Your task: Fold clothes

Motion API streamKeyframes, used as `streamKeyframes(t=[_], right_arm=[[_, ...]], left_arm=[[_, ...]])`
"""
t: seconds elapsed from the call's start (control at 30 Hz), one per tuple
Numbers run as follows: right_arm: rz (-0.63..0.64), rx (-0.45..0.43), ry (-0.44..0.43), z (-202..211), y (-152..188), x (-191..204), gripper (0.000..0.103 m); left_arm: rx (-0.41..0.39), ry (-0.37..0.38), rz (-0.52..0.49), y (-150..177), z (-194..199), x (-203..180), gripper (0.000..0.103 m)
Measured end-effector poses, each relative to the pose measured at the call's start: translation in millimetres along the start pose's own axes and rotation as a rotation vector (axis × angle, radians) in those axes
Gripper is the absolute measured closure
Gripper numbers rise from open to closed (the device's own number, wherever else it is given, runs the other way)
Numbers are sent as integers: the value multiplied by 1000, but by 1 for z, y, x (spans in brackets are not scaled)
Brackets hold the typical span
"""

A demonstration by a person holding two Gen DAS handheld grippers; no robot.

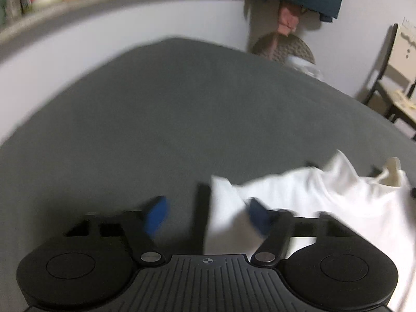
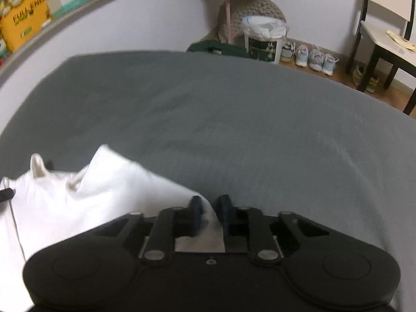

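Observation:
A white garment lies bunched on the grey bed sheet, at the lower right in the left wrist view and lower left in the right wrist view. My left gripper is open; its blue pads stand wide apart, and a corner of the white cloth lies between them against the right pad. My right gripper is shut on an edge of the white garment, which runs up between its dark pads.
The grey bed sheet spreads ahead. A shelf with boxes runs along the wall at the left. Beyond the bed stand a round wicker item, a white bin, shoes and a dark-legged chair.

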State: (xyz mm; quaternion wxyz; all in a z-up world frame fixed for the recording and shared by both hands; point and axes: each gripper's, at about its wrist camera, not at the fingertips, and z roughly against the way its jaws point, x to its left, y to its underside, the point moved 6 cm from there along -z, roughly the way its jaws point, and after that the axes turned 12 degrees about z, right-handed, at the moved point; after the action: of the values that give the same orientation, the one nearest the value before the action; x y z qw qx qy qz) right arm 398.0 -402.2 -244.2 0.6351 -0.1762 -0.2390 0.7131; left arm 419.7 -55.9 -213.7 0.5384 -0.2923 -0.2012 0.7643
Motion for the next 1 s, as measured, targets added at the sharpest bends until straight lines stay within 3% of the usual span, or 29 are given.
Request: streamKeyframes(t=[0.07,0.13,0.3,0.5,0.67,0.77,0.83,0.93,1.0], right_arm=[[-43,-39,-14,4,2,-4,97],[-66,-78,-29,12,5,-7,97],[-12,-206,-120,59,9,-2,97],[158,-352,-249,149,43,12,97],[253,-403,-334,222,107,17,97],[277,-399,-397,260,157,23,97],[318,-342,-418,267,196,35,97],[432,-251,-349,260,246,60,96],[518,-209,-250,252,269,77,93]], left_arm=[[5,44,57,-3,3,3,97],[-22,65,59,-4,11,2,97],[-101,124,-62,-8,43,-12,97],[-182,206,-280,10,128,-18,97],[-141,222,-461,65,228,10,97],[-19,172,-523,115,279,39,97],[61,146,-579,152,301,54,96],[83,116,-666,204,322,61,96],[66,88,-776,233,327,57,96]])
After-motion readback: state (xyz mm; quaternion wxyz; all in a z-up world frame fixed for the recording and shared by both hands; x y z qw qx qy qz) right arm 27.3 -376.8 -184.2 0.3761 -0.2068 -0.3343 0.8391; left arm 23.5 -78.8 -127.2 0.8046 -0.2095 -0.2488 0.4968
